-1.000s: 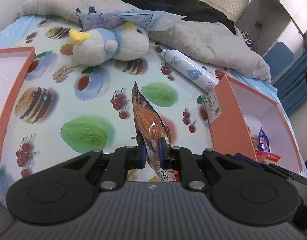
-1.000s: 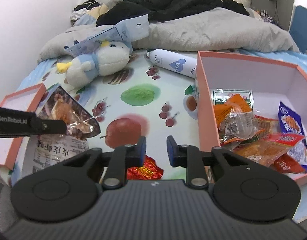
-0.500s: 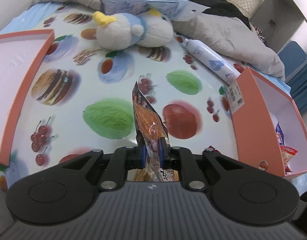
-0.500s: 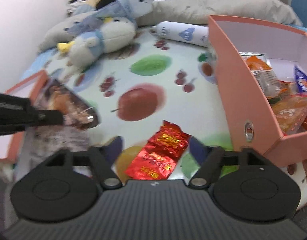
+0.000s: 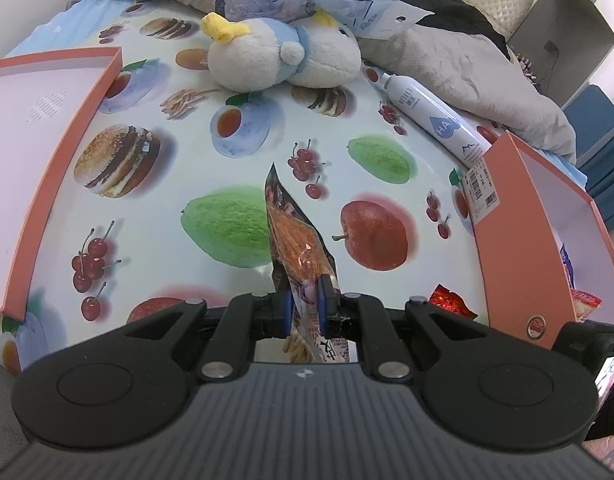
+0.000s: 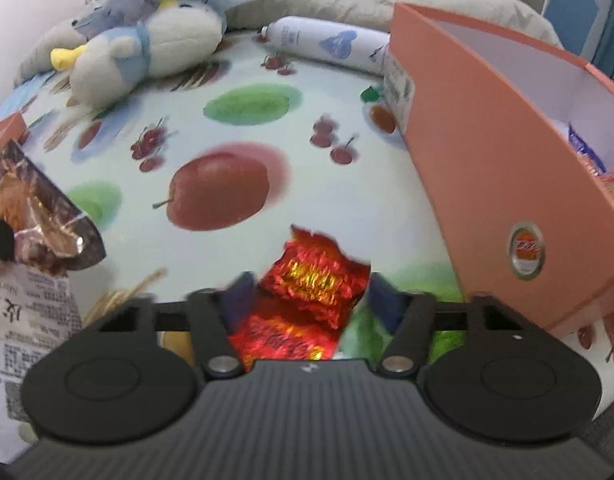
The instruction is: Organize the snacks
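Note:
My left gripper [image 5: 305, 306] is shut on a brown snack bag [image 5: 297, 240] and holds it upright above the fruit-print cloth [image 5: 247, 168]. The same bag shows at the left edge of the right wrist view [image 6: 39, 208]. My right gripper [image 6: 311, 294] is open, its fingers on either side of a red foil snack packet [image 6: 313, 276] that lies on the cloth. The packet also shows in the left wrist view [image 5: 451, 305]. An orange box [image 6: 487, 152] with several snacks inside stands to the right.
An orange box lid [image 5: 39, 128] lies at the left. A plush bird [image 5: 283, 56] and a white spray bottle [image 5: 431, 120] lie at the back, before a grey blanket [image 5: 467, 64]. A blue packet [image 5: 307, 0] rests on the plush.
My right gripper opened wide and dropped down and forward over the red packet. My left gripper pulled back and leftward with the brown bag, away from the box.

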A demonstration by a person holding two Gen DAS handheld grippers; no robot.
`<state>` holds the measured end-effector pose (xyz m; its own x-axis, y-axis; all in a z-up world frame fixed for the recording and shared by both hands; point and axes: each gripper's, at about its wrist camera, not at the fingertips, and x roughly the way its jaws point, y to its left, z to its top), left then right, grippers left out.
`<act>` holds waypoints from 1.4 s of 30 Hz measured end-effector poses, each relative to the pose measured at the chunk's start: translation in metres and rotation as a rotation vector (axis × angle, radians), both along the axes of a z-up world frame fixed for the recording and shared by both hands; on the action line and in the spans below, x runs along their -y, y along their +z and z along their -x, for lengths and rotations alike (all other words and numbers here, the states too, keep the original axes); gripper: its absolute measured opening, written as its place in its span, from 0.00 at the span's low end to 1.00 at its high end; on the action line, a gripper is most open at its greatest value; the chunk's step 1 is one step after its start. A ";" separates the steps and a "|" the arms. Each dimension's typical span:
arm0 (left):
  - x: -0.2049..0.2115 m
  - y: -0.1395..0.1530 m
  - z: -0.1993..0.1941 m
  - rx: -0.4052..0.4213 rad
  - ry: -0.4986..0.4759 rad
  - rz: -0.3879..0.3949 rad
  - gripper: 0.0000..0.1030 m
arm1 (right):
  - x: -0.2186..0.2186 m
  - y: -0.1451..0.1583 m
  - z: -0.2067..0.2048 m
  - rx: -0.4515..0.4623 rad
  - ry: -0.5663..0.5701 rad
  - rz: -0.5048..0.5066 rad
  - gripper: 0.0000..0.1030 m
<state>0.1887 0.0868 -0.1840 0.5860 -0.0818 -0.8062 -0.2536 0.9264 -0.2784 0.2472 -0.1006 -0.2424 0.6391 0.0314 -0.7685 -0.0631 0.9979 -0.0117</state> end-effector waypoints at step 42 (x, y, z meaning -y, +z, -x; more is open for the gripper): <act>0.177 0.193 -0.106 0.324 -0.422 -0.005 0.14 | 0.165 0.254 -0.031 0.316 0.112 -0.127 0.58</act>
